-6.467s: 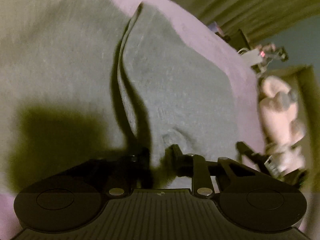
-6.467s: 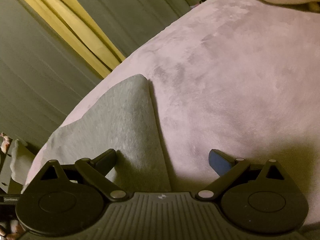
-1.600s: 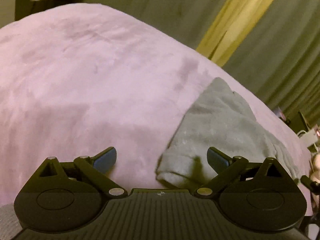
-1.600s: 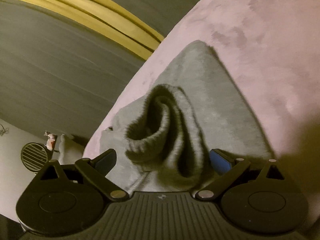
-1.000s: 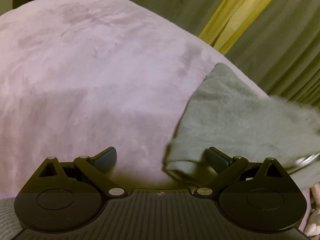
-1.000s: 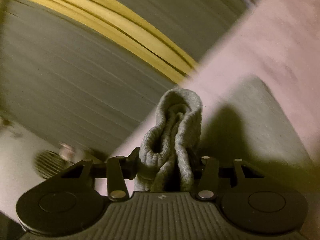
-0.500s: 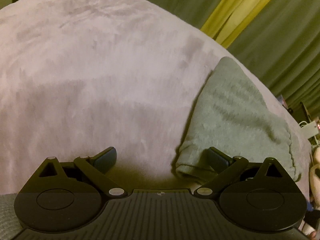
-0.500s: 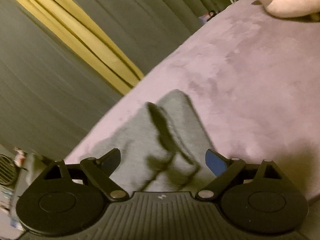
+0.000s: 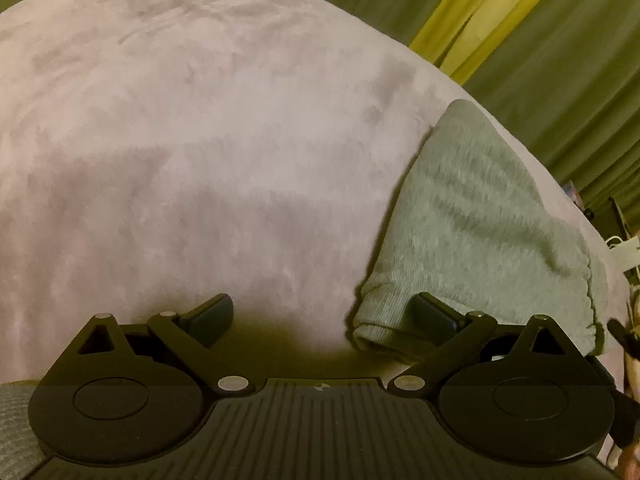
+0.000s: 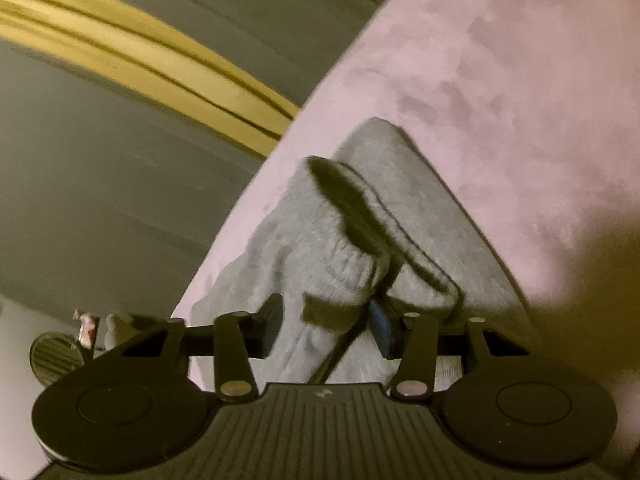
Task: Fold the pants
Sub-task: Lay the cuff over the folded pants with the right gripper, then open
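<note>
The grey pants lie folded on the pink bed cover, at the right of the left wrist view. My left gripper hangs open just above the cover; its right finger overlaps the near folded edge of the pants, and only bare cover lies between the fingers. In the right wrist view a bunched ribbed hem of the grey pants fills the gap of my right gripper. Its jaws are closing, and both pads touch the cloth.
Green and yellow curtains hang behind the bed's far edge. A dark stand with white cables is at the far right. In the right wrist view a round fan sits low beyond the bed's left edge.
The right gripper let go of the bunched hem, opened wide, sank toward the pants and closed around the hem again. The left gripper stayed open and hardly moved.
</note>
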Motion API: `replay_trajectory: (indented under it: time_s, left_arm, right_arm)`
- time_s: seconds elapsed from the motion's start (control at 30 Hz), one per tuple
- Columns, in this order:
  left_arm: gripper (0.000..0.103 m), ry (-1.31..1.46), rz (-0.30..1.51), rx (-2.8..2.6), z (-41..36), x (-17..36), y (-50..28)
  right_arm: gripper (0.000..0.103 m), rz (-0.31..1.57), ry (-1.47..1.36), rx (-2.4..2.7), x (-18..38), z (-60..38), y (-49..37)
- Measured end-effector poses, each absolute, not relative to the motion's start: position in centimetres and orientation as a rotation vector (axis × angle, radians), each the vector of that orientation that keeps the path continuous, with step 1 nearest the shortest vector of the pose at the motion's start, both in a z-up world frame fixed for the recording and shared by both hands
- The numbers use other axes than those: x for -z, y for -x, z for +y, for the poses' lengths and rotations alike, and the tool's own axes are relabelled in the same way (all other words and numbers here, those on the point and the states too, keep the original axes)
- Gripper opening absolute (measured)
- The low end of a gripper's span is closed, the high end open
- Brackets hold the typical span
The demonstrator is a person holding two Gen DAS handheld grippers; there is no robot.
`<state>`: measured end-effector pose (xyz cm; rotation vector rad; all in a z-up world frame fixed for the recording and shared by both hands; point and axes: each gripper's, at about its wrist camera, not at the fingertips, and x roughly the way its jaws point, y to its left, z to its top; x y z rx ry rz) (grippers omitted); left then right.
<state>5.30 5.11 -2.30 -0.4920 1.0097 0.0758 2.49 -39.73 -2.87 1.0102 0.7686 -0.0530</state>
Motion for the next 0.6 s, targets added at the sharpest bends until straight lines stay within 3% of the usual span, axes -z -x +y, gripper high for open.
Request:
replay_trajectory:
  time_s: [0.03, 0.1, 0.17, 0.2, 0.3, 0.43, 0.6]
  left_arm:
    - [0.101, 0.488, 1.011, -0.077, 5.1, 2.3, -5.3]
    - [0.101, 0.483, 1.012, -0.078, 5.0, 2.3, -5.2]
    - [0.101, 0.484, 1.017, -0.081, 5.0, 2.3, -5.2]
    - [0.101, 0.486, 1.02, -0.084, 5.0, 2.3, -5.2]
    - [0.101, 0.496, 1.025, -0.086, 5.1, 2.4, -5.2]
    - [0.101, 0.5, 1.028, -0.081, 5.1, 2.4, -5.3]
    - [0.101, 0.48, 1.034, -0.077, 4.9, 2.5, -5.5]
  right_arm:
    - [0.06, 0.768, -1.058, 0.049, 3.4, -40.0, -2.9]
    - [0.062, 0.751, -1.115, 0.05, 3.9, -40.2, -3.0]
    - [0.045, 0.751, -1.12, 0.072, 3.9, -40.3, -3.3]
    - [0.031, 0.753, -1.1, 0.085, 3.6, -40.1, -3.1]
    - [0.024, 0.684, -1.118, 0.049, 2.4, -40.1, -1.7]
    - [0.023, 0.609, -1.274, -0.013, 2.6, -41.4, 1.4]
    - [0.023, 0.716, -0.948, 0.115, 3.1, -40.5, 1.6]
